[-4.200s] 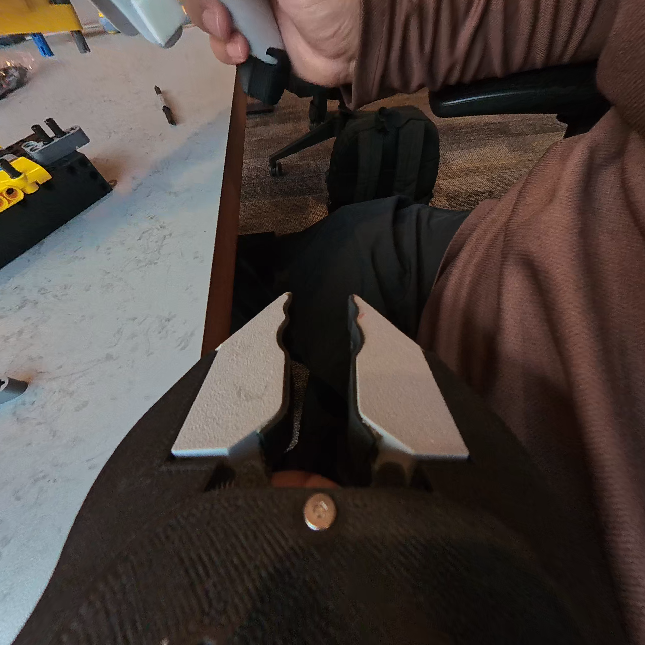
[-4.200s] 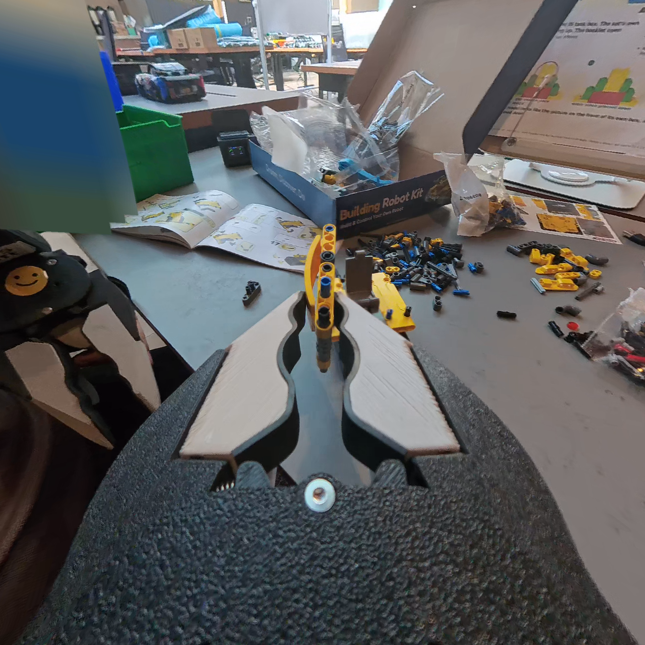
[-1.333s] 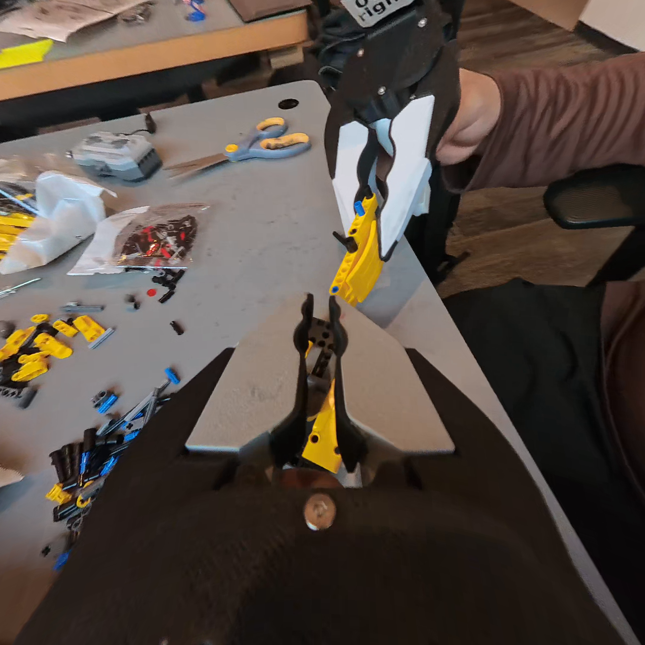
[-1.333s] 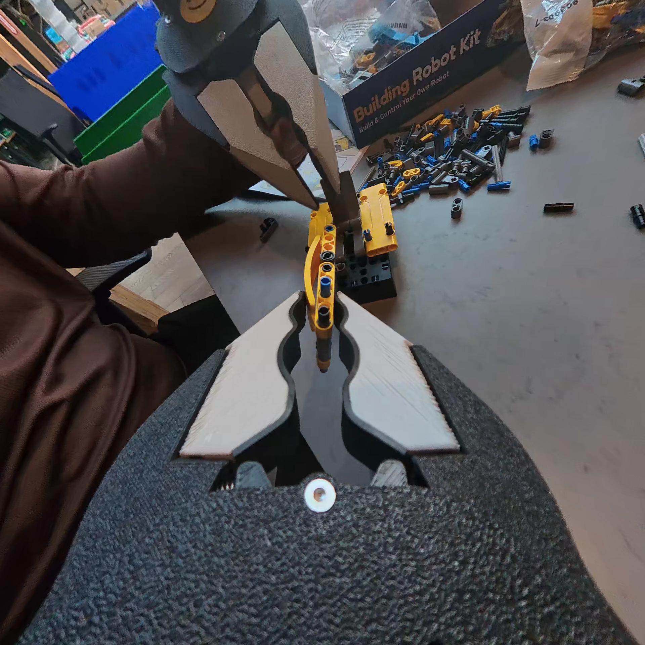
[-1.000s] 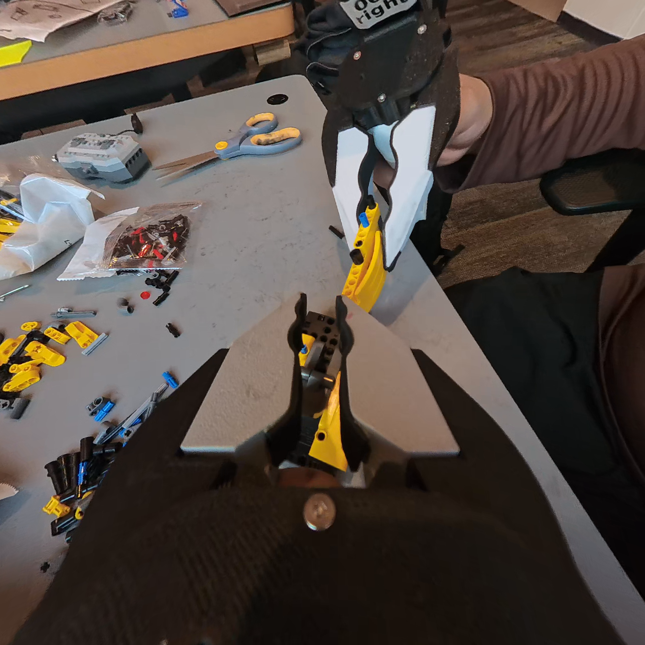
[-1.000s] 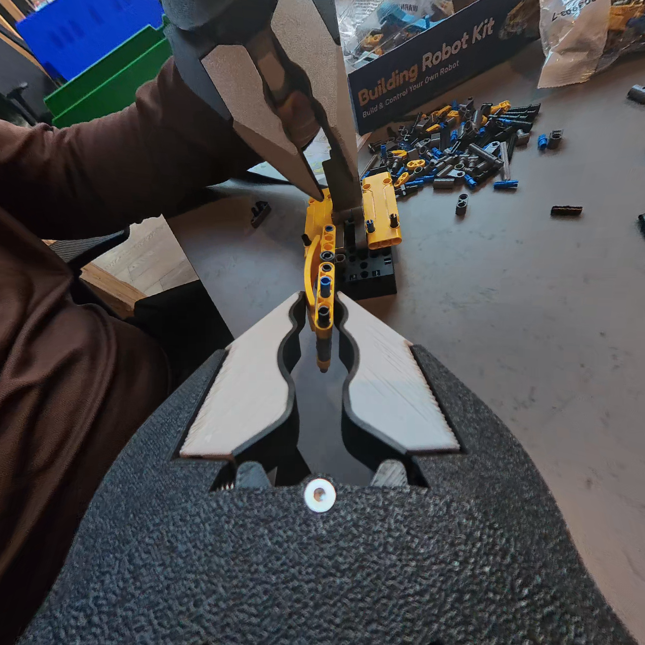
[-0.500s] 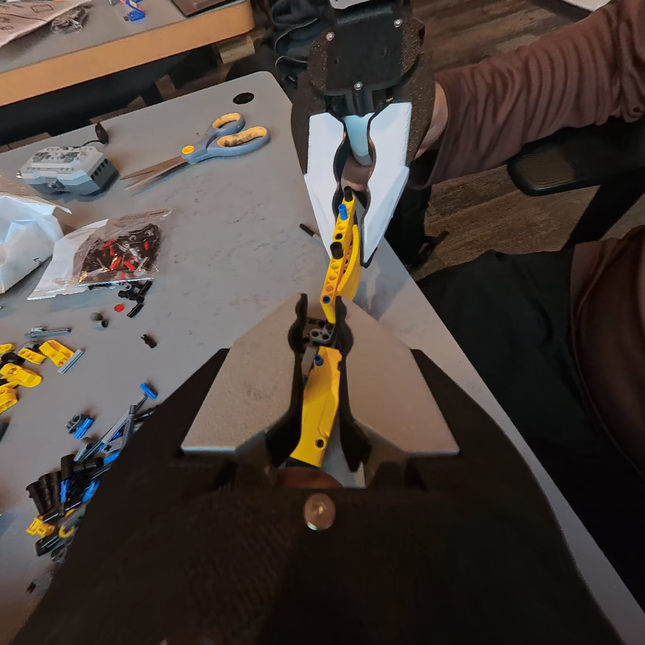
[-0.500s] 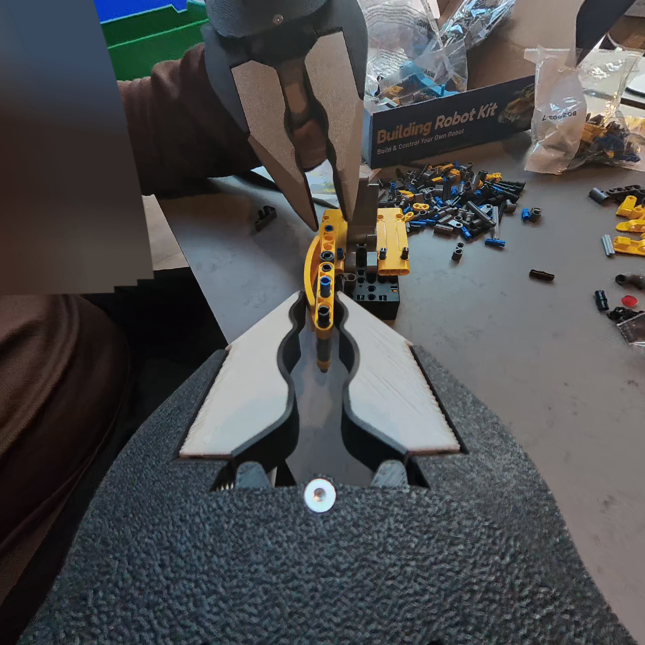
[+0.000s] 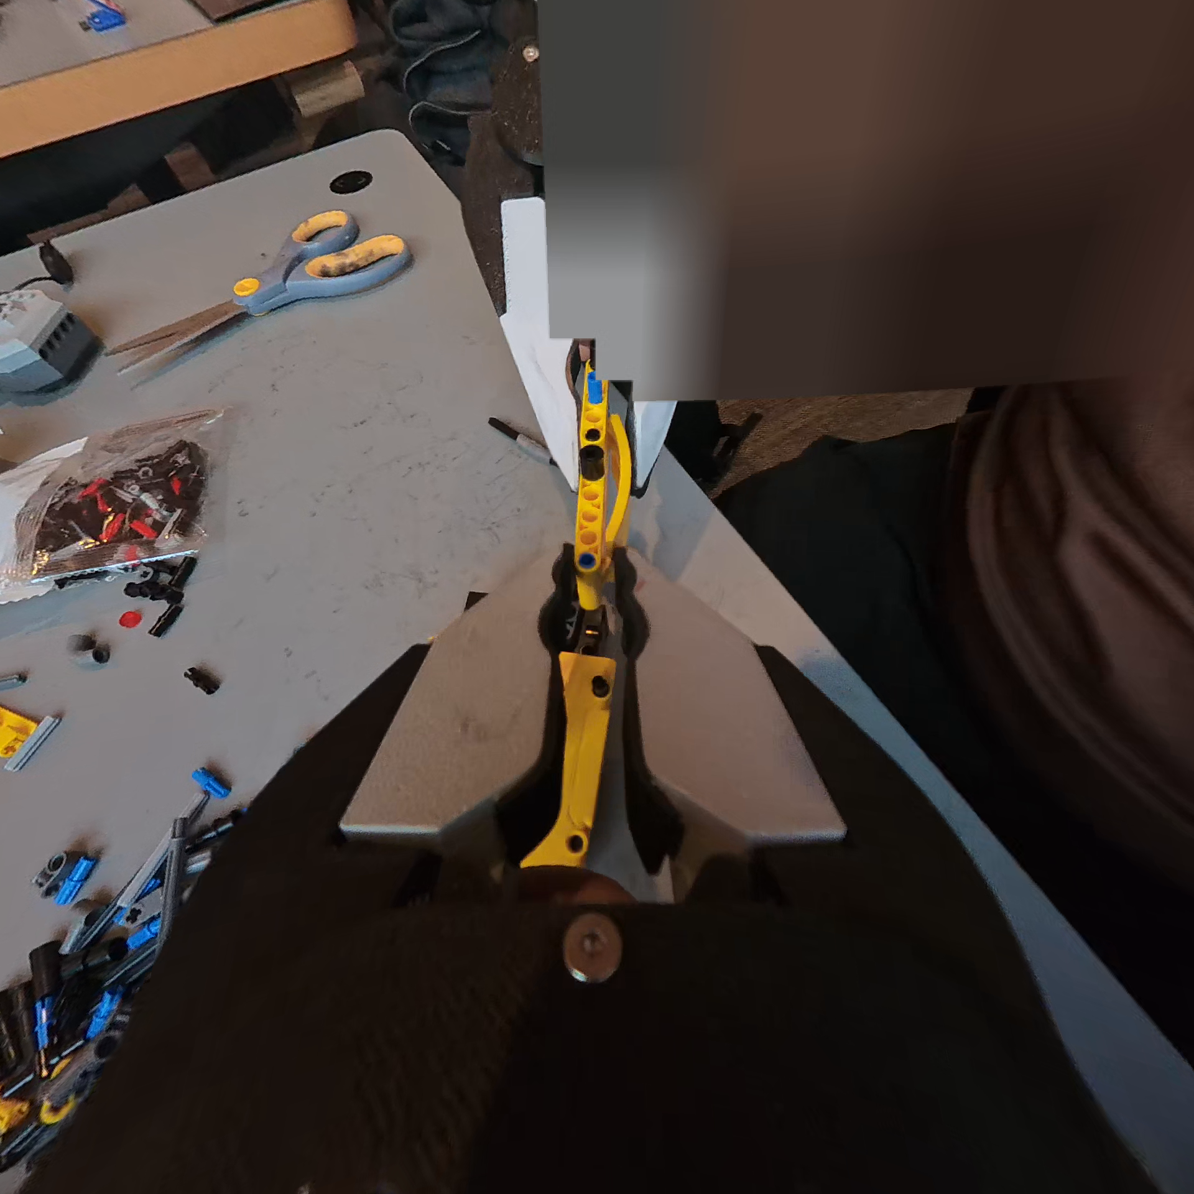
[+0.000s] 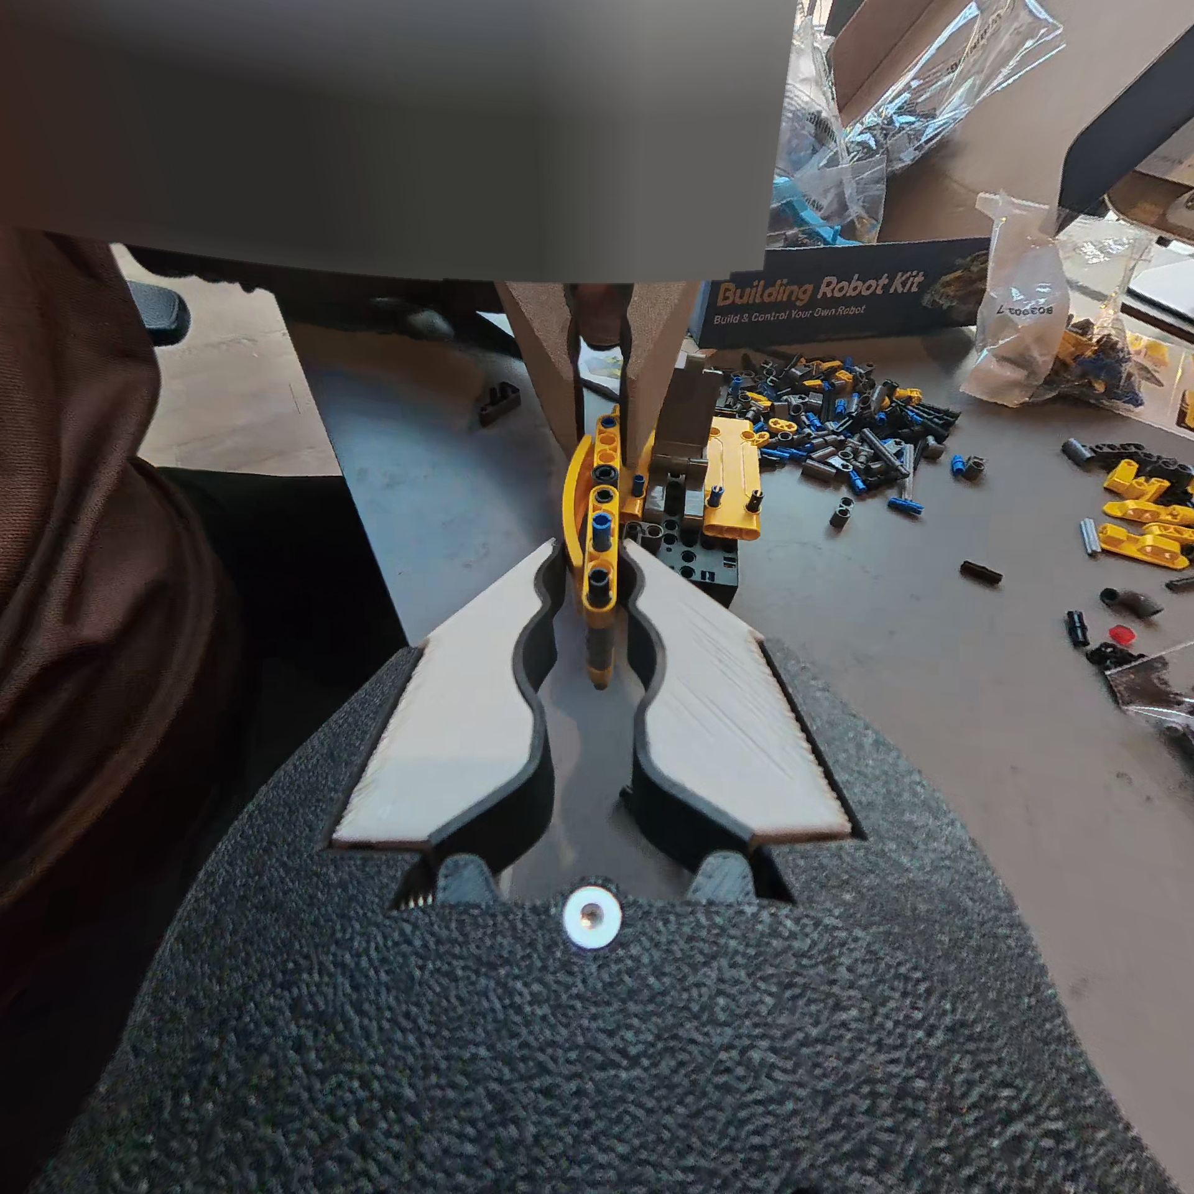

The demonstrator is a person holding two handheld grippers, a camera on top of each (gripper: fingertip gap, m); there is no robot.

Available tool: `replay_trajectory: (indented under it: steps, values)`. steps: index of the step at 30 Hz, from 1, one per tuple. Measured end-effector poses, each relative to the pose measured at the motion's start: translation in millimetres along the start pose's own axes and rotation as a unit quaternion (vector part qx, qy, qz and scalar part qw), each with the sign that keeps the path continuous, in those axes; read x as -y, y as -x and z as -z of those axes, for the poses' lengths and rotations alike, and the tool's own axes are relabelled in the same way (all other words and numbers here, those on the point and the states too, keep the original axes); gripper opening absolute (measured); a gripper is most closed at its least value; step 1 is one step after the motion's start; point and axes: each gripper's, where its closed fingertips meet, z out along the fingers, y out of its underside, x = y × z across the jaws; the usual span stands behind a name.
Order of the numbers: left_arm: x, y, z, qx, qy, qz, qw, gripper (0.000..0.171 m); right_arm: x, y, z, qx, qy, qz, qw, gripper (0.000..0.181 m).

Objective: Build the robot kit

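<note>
My right gripper (image 10: 589, 555) is shut on a yellow curved beam (image 10: 597, 517) with holes and blue pins, holding it on edge. The beam's far end meets a black and yellow block assembly (image 10: 704, 491) standing on the grey table (image 10: 904, 743). My left gripper (image 9: 589, 565) is shut on that assembly; its yellow panel (image 9: 581, 743) lies between the fingers. In the left wrist view the beam (image 9: 597, 478) reaches from the right gripper's white fingers (image 9: 536, 387) down to my left fingertips. In the right wrist view the left gripper (image 10: 601, 413) points down at the assembly from above.
Scissors (image 9: 310, 271), a bag of red and black parts (image 9: 110, 497) and a grey battery box (image 9: 32, 342) lie at the left. A pile of loose parts (image 10: 840, 420), a kit box (image 10: 840, 291) and yellow pieces (image 10: 1143, 517) lie beyond. The table edge (image 9: 840, 659) is close.
The right gripper has brought the yellow beam toward the assembly and turned it in line with my left gripper. Its end now sits at the left fingertips.
</note>
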Motion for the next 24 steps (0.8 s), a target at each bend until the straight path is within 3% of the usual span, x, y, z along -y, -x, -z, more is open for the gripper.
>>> replay_trajectory:
  steps: [9, 24]
  values:
    - [2, 4, 3, -0.014, -0.019, -0.007, 1.000, 0.009, 2, -2, -2, 0.007, 0.007, -0.020, 1.000, 0.014]
    - [-11, 1, -1, -0.014, -0.011, -0.027, 0.999, 0.008, -8, -3, -7, -0.022, 0.026, 0.020, 0.999, 0.014]
